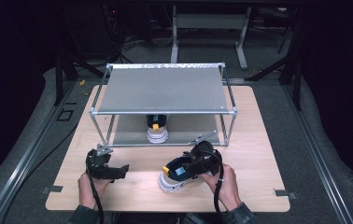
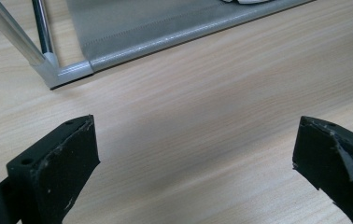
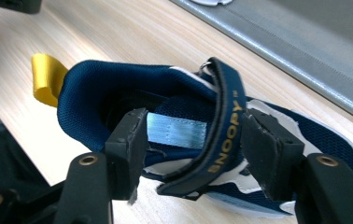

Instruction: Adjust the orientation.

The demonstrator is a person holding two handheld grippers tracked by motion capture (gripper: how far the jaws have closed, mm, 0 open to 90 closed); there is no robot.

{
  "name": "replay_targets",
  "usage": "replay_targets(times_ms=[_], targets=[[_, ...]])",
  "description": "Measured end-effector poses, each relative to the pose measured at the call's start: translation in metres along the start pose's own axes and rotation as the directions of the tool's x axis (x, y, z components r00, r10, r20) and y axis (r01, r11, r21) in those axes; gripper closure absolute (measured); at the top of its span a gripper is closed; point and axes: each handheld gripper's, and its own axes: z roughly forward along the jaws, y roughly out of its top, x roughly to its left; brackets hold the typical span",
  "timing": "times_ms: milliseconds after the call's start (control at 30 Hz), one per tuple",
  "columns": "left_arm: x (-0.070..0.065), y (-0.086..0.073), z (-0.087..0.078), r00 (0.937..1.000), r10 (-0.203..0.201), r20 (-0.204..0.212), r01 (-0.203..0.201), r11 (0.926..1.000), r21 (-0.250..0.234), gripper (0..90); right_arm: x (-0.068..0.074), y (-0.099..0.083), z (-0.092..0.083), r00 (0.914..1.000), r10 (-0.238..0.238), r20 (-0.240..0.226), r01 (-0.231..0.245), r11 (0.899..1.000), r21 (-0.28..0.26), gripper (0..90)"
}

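Blue and white, the shoe (image 1: 177, 176) sits on the wooden table (image 1: 258, 154), near the front edge and just in front of the metal rack (image 1: 163, 88). One matching shoe (image 1: 157, 129) is already on the rack's low shelf, so it looks like half the job is done. This second shoe is not on the shelf yet. It must be lifted and set next to the first one. The right gripper (image 3: 193, 140) is at the shoe's top opening. One jaw is inside the shoe by the shiny tongue tag, and the other jaw is outside, past the dark strap (image 3: 223, 126) with letters on it. The jaws are partly spread, and the strap and the side of the shoe are between them. I can see a little gap at the strap, so the jaws are not squeezing it now. The left gripper (image 1: 103, 167) is on the left side of the table with its jaws spread wide and nothing in them. It is well apart from the shoe. The shoe stands on its sole. Its long way runs across the table and a bit slanted. In the high view the heel, with its yellow loop (image 3: 47, 78), points to the left and the toe is under the right hand (image 1: 223, 184).
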Motion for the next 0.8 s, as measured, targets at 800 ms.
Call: replay_targets(times_ms=[800], targets=[[-0.002,0.001,0.0,1.0,0.004,0.002,-0.004,1.0,-0.003,0.1,-0.019,-0.025,-0.013,0.9967,0.038,0.072,-0.037,0.999,-0.018,36.9]])
